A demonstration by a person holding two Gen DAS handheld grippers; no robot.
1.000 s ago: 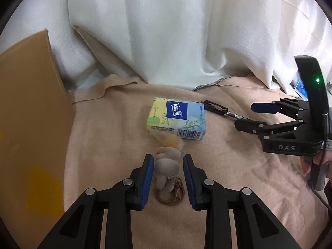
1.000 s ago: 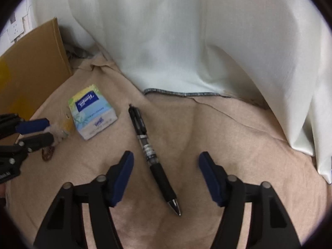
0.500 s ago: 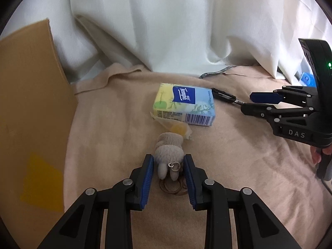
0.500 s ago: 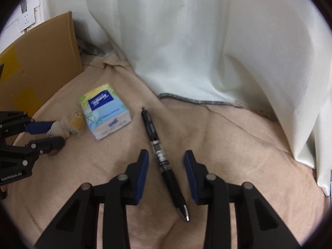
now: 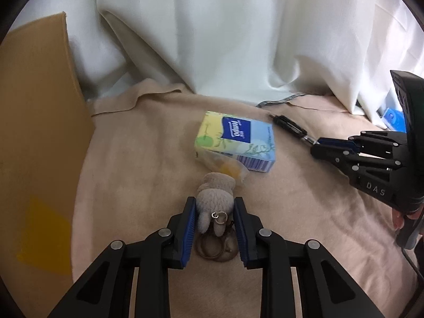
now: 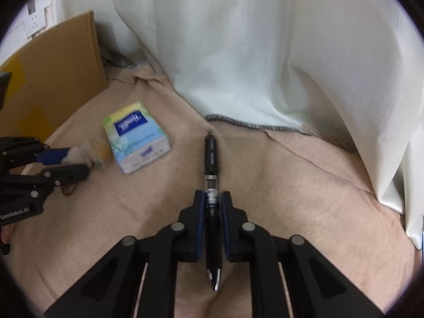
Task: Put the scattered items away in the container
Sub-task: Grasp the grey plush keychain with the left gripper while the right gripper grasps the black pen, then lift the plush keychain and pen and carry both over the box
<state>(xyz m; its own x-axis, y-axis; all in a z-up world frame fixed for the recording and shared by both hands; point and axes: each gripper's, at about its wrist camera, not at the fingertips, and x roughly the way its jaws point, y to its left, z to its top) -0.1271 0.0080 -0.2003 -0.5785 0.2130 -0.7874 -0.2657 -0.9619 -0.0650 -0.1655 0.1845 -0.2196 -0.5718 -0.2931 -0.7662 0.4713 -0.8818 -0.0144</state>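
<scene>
Now L tongs [image 5: 214,209] pinch plush keychain [image 5: 215,202], R tongs [image 6: 212,198] clamp pen [image 6: 211,182].

Fuzzy plush toy [image 5: 215,202]; glossy plastic pen [image 6: 212,175]; matt beige cloth [image 5: 148,159].

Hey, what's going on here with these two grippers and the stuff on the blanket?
A person is tidying small items off a beige blanket, with a hand-held gripper in each hand. The left hand-held gripper is closed on a small grey plush keychain, and the right hand-held gripper is closed on a black pen. A tissue pack lies on the blanket between them. A cardboard box stands at the left.
</scene>
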